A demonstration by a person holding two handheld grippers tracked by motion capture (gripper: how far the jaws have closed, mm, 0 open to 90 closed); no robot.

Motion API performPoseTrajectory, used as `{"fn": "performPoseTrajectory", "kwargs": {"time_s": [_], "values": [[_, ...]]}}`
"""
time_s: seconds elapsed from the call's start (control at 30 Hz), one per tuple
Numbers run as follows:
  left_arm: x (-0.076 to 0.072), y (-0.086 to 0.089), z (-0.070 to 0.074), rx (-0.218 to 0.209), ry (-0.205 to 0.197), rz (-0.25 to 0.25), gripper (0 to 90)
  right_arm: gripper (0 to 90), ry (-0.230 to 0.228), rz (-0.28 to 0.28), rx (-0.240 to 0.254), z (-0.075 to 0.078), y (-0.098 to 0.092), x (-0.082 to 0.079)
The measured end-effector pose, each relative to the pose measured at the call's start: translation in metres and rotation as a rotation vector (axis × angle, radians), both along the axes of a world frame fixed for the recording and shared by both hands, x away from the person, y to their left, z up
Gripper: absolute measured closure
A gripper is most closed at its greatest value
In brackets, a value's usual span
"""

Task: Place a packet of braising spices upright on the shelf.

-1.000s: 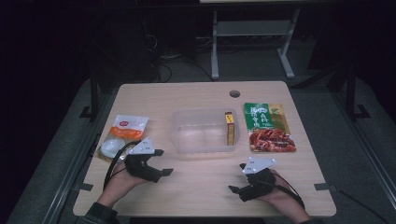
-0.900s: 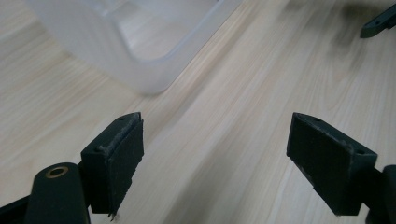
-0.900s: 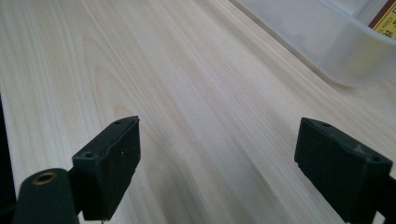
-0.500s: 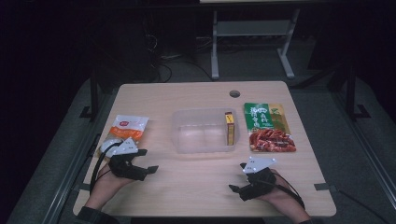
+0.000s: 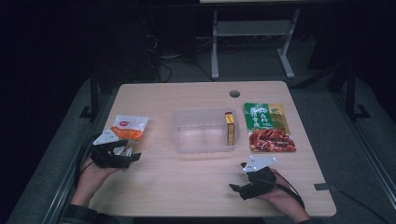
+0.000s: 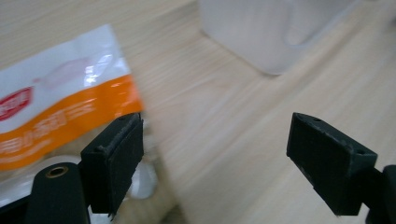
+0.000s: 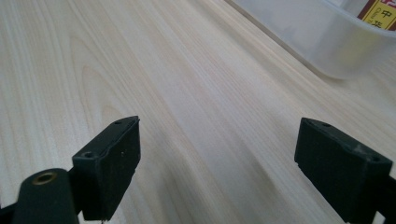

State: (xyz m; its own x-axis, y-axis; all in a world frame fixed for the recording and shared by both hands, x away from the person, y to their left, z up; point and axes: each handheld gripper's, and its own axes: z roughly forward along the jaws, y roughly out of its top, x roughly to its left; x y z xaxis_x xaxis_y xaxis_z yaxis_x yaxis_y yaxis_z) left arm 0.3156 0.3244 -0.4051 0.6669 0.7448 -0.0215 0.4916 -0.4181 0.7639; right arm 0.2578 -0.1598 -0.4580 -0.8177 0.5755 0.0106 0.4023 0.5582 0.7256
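Note:
An orange-and-white snack packet (image 5: 127,128) lies flat at the table's left; in the left gripper view this packet (image 6: 56,116) sits just past the left jaw. My left gripper (image 5: 130,152) hovers open at the packet's near edge, its jaws (image 6: 219,163) wide apart with nothing between them. My right gripper (image 5: 238,179) rests open near the front edge, right of centre, over bare wood (image 7: 215,168). A clear plastic container (image 5: 203,131) stands mid-table with a small yellow box (image 5: 229,128) upright at its right end.
A green packet (image 5: 264,116) and a red meat packet (image 5: 272,140) lie right of the container. A round cable hole (image 5: 234,94) is in the tabletop at the back. The container's wall (image 7: 327,42) shows ahead of my right gripper, and its corner (image 6: 271,37) ahead of my left.
My left gripper has moved left and slightly away from the person, up to the orange packet's near edge. The right gripper has stayed put.

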Motion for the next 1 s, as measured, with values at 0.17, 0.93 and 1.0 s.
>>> {"fn": "performPoseTrajectory", "kwargs": {"time_s": [0.17, 0.93, 1.0], "values": [[0.012, 0.016, 0.0, 0.009, -0.005, 0.074, 18.4, 13.9, 0.004, -0.007, 0.004, 0.0, 0.0, 0.0], [0.067, 0.062, -0.024, 0.078, 0.041, 0.273, 18.2, 13.9, 0.005, -0.014, -0.003, -0.001, -0.001, 0.003], [0.066, 0.061, -0.024, 0.075, 0.039, 0.272, 18.2, 13.9, 0.004, -0.015, -0.004, -0.001, -0.001, 0.002]]}}
